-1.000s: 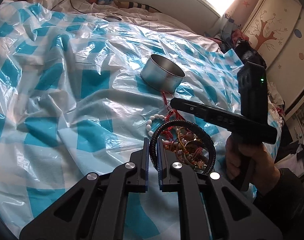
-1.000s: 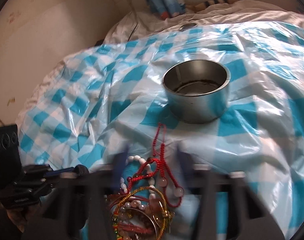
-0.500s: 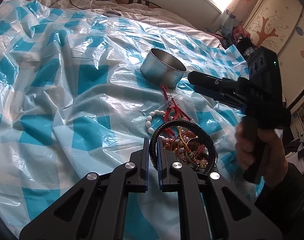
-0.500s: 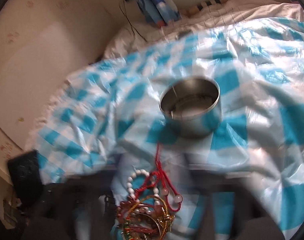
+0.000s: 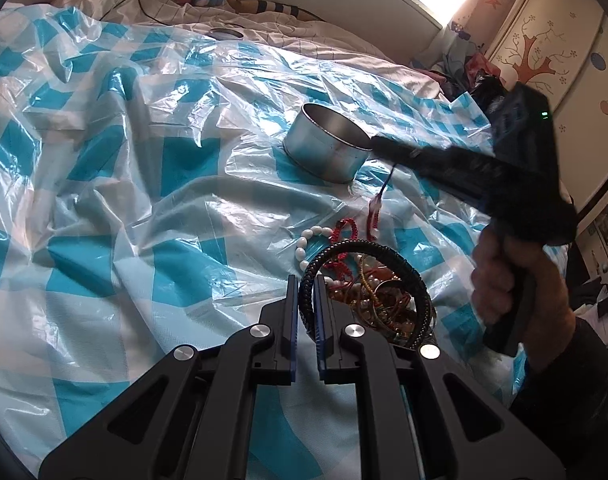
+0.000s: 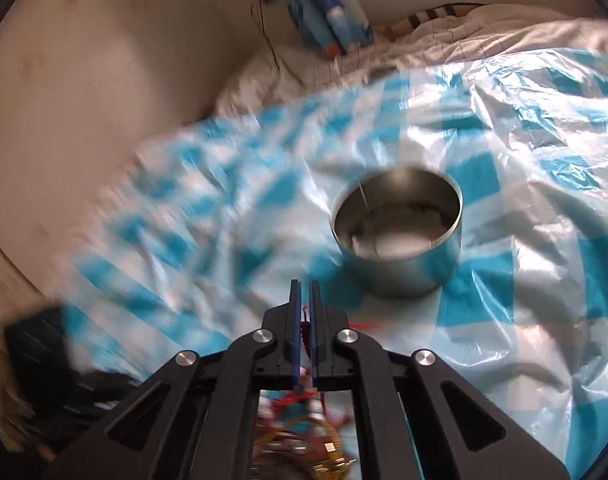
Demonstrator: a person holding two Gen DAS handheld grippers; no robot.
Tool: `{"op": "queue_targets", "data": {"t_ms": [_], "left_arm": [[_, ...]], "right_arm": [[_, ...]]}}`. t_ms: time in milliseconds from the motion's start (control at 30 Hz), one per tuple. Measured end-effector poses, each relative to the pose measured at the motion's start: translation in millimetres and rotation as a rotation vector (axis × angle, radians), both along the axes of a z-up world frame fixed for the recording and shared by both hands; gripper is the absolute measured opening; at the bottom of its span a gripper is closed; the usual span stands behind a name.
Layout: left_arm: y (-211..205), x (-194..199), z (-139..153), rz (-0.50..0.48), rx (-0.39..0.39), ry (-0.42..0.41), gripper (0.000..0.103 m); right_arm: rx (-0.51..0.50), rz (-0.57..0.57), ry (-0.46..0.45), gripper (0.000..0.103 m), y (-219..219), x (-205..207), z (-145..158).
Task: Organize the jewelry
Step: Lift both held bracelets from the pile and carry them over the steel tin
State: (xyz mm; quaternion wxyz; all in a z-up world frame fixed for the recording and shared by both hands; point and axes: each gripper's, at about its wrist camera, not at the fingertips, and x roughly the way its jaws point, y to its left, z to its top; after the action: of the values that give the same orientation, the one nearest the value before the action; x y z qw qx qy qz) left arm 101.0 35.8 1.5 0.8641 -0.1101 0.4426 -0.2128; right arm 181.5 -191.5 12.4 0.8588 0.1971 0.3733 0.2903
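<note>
Pinning the black braided bangle [image 5: 403, 256] in the left tool [image 5: 305, 312], likely anchoring the tangled jewelry pile [image 5: 377, 292] on the bed's checked plastic sheet [image 5: 104, 200]; right tool [image 6: 302, 320] clamps a red cord bracelet [image 5: 373, 212], strand hanging beside the steel tin [image 5: 327, 148], probably its destination.

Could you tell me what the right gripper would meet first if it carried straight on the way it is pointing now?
Probably the blue checked plastic sheet just left of the metal tin. The right gripper, shut on a red cord, aims slightly left of the tin, though depth is hard to judge.
</note>
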Motion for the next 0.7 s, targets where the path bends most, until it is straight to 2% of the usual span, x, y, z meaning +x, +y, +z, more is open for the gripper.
{"op": "queue_targets", "data": {"t_ms": [100,200,333,467,700], "left_arm": [[-3,5,9,-0.007,0.003,-0.005,0.006],[-11,25,24,-0.014,0.021,-0.03,0.006],[-33,62,47,-0.037,0.072,-0.073,0.006],[-58,110,58,-0.045,0.125,-0.086,0.006],[-86,165,46,-0.035,0.172,-0.043,0.006]], "right_arm": [[0.11,-0.031,-0.035,0.004,-23,-2,21],[0.164,-0.058,-0.082,0.004,-40,1,43],[0.191,-0.094,-0.136,0.004,-61,5,63],[0.217,-0.115,-0.144,0.004,-78,12,67],[0.198,-0.082,-0.145,0.004,-72,36,70]]}}
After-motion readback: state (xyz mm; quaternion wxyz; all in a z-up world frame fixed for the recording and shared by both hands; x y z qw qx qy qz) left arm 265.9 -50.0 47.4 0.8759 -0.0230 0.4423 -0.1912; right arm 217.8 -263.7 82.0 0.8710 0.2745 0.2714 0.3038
